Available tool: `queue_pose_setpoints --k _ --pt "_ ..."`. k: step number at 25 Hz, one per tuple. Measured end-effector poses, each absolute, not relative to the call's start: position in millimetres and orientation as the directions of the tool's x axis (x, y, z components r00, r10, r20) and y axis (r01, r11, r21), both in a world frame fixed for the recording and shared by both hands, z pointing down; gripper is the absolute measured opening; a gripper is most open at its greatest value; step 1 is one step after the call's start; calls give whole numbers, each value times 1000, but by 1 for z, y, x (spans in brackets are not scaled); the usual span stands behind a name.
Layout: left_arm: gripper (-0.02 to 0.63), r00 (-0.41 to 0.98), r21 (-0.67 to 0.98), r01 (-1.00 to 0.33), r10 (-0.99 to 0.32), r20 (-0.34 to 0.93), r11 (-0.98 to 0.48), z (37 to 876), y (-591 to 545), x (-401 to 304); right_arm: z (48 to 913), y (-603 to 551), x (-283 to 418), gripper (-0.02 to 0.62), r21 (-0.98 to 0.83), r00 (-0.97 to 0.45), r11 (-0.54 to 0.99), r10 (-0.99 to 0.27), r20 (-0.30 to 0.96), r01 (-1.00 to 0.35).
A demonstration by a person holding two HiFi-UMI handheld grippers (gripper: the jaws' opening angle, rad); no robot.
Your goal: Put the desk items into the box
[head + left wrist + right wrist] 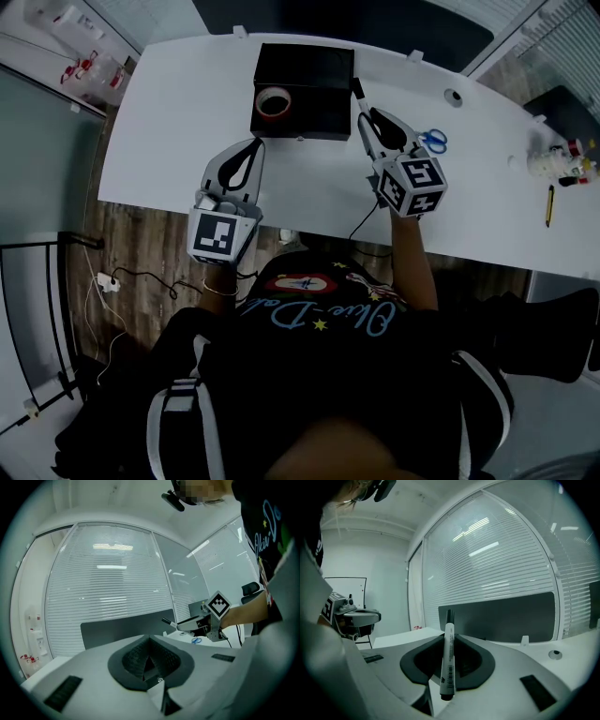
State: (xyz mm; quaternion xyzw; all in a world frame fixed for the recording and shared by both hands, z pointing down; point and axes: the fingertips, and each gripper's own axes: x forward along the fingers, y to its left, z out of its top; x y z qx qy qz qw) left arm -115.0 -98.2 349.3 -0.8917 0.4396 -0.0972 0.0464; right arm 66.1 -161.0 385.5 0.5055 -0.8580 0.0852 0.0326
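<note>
A black open box stands at the desk's far middle with a roll of tape inside it. My right gripper is shut on a white marker with a black cap, held just beyond the box's right side. In the right gripper view the marker stands upright between the pads of that gripper. My left gripper hovers over the desk just in front of the box's left corner. Its jaws are shut with nothing in them.
Blue-handled scissors lie on the white desk right of my right gripper. At the far right edge sit a small cluster of bottles and a yellow pen. A round cable hole is behind the scissors.
</note>
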Motion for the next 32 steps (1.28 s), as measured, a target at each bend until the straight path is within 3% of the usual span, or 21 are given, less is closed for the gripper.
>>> queue_pose_setpoints --k 17,32 --pt "-8 591 -137 -784 -796 132 -605 360 -140 -157 424 -195 15 83 -109 -520 509 -817 249 -854" --pt "-8 620 -116 -769 -778 106 -629 366 -175 -176 449 -215 -5 83 2 -486 517 -807 336 -856"
